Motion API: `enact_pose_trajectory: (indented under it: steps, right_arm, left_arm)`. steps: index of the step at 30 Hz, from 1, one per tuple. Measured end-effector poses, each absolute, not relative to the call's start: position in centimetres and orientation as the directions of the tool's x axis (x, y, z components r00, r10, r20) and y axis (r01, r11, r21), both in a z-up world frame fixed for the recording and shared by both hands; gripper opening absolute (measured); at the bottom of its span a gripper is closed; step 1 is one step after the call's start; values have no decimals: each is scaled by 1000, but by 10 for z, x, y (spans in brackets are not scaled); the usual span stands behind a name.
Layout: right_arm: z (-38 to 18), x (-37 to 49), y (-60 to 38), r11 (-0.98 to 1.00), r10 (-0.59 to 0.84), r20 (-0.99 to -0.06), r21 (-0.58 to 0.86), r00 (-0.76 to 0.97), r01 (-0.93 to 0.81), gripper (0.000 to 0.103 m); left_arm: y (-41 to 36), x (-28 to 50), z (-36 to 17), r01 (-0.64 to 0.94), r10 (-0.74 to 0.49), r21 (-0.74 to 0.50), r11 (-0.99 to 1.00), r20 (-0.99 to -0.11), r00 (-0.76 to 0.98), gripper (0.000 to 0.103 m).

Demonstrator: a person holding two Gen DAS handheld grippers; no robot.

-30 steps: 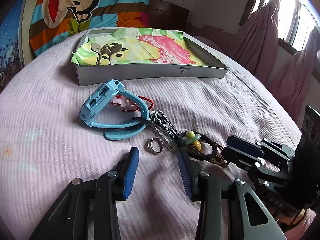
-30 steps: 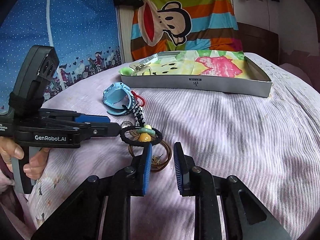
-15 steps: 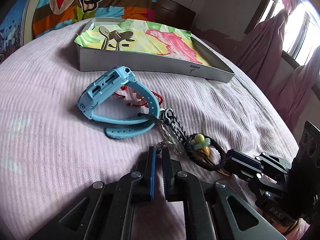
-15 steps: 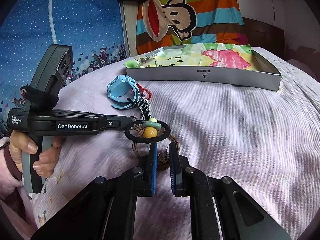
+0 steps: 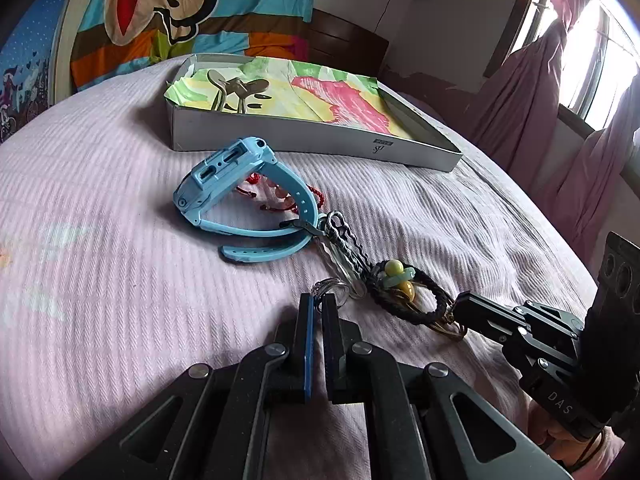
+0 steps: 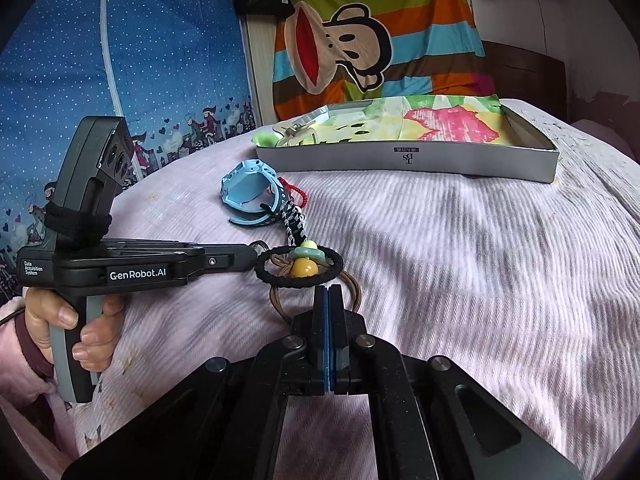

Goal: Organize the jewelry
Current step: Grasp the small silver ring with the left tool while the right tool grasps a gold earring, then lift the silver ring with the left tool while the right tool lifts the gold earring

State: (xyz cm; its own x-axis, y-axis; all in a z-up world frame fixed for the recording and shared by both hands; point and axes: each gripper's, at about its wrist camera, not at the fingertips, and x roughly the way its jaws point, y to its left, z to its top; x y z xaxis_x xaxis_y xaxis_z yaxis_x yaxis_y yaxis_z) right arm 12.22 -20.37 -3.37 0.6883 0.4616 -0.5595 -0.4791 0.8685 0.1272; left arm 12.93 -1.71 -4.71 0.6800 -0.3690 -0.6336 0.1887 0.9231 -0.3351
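Observation:
A pile of jewelry lies on the pink bedspread. In it are a blue smartwatch (image 5: pixel 236 184), a red cord bracelet (image 5: pixel 280 200), a black-and-white braided strap (image 5: pixel 348 240), and a black cord bracelet (image 5: pixel 412 296) with yellow and green beads. My left gripper (image 5: pixel 318 300) is shut on a silver ring (image 5: pixel 338 289) at the pile's near end. My right gripper (image 6: pixel 328 292) is shut on a thin brown hoop bracelet (image 6: pixel 276 300) that lies partly under the black one. Each gripper shows in the other's view, the left gripper (image 6: pixel 254 254) and the right gripper (image 5: pixel 460 308).
A shallow grey box (image 5: pixel 312 140) lined with colourful paper stands farther back, with a metal clip (image 5: pixel 228 88) in its left corner. A hand (image 6: pixel 92 332) holds the left gripper's handle. A striped cartoon blanket hangs behind the bed, and pink curtains are at the right.
Both grippers have gone from open to shut. The left one closed on the silver ring and the right one on the brown hoop. The left view has drawn closer to the pile.

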Motion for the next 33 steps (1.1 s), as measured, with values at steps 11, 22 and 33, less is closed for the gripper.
enact_pose_trajectory:
  steps: [11,22,33]
  right_arm:
    - [-26,121,-217,866,489,-510,186,707,-464,1]
    - [-36,134,-214,850,517,-557,246,650,-466,1]
    - [-44,148,-208,833,544,-593,294,594,-470,4]
  left_arm:
    - [-13,121,-34,209,-375,-333,919,-580,724,4]
    - [-11,123,-40,204,-387,-355,912,-584,714,4]
    - [-11,124,-41,203,-390,-361,910,-583,712,4]
